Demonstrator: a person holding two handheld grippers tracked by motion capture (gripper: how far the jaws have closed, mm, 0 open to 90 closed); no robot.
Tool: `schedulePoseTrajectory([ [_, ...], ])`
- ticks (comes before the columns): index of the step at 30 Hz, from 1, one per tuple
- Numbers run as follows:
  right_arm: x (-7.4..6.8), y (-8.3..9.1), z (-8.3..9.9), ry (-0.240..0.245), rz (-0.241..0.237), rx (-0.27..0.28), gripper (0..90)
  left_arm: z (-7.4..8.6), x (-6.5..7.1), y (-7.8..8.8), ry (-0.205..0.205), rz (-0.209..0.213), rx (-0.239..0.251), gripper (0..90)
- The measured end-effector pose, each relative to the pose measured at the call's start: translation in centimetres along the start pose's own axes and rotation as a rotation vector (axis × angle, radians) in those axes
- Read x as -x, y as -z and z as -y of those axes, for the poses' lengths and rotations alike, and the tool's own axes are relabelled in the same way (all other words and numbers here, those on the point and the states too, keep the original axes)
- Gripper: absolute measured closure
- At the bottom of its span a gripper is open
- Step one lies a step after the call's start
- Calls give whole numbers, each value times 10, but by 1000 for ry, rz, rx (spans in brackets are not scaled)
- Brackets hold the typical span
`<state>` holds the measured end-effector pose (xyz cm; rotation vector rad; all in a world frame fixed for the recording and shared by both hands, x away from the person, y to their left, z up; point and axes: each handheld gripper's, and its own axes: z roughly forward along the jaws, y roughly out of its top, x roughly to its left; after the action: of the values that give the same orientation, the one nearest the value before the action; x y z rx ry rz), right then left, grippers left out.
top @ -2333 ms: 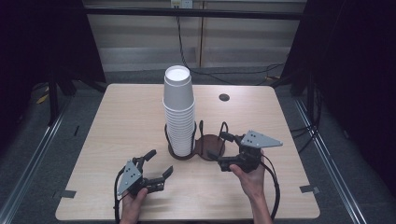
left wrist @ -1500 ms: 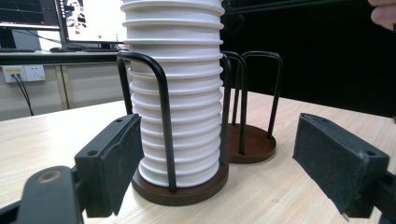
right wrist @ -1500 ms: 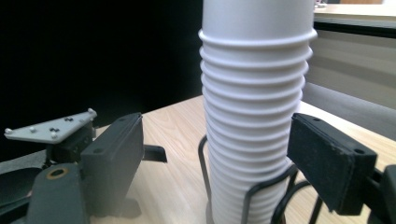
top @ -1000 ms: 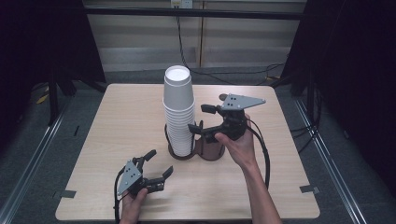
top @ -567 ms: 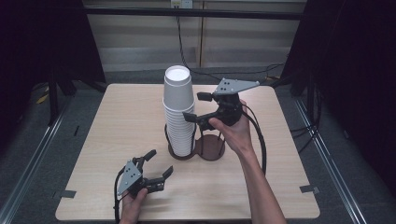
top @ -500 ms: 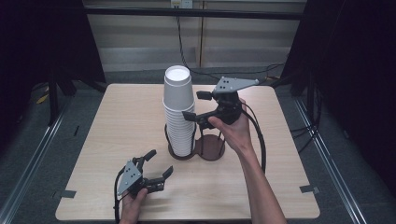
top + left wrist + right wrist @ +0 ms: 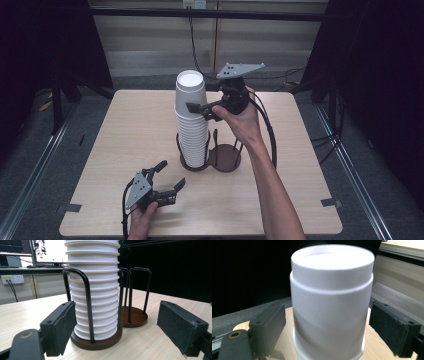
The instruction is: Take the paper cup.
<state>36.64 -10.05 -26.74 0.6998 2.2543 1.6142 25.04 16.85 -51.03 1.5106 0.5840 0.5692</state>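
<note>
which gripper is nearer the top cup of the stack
Right. The right gripper is raised beside the top cup, open with a jaw either side. The left gripper sits low near the table's front edge.

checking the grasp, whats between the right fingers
The top cup of the stack sits between the open right fingers, with gaps either side, in the right gripper view.

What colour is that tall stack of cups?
White: the stack of cups shows best in the right gripper view.

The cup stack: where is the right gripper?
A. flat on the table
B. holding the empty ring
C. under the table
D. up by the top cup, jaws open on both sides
D: the right gripper is raised at the top cup, its jaws open on both sides of it.
</note>
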Motion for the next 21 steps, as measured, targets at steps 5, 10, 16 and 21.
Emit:
schedulePoseTrajectory([
  [5, 0, -7, -7, 6, -6, -10, 134, 0, 0, 0, 0, 0, 0, 158],
  [10, 0, -16, -11, 11, 0, -33, 136, 0, 0, 0, 4, 3, 3, 157],
  [16, 0, -20, -16, 15, 0, -49, 139, 0, 0, 0, -1, 3, -1, 158],
  [21, 0, -23, -20, 35, 7, -78, 166, 0, 0, 0, -1, 3, -1, 157],
])
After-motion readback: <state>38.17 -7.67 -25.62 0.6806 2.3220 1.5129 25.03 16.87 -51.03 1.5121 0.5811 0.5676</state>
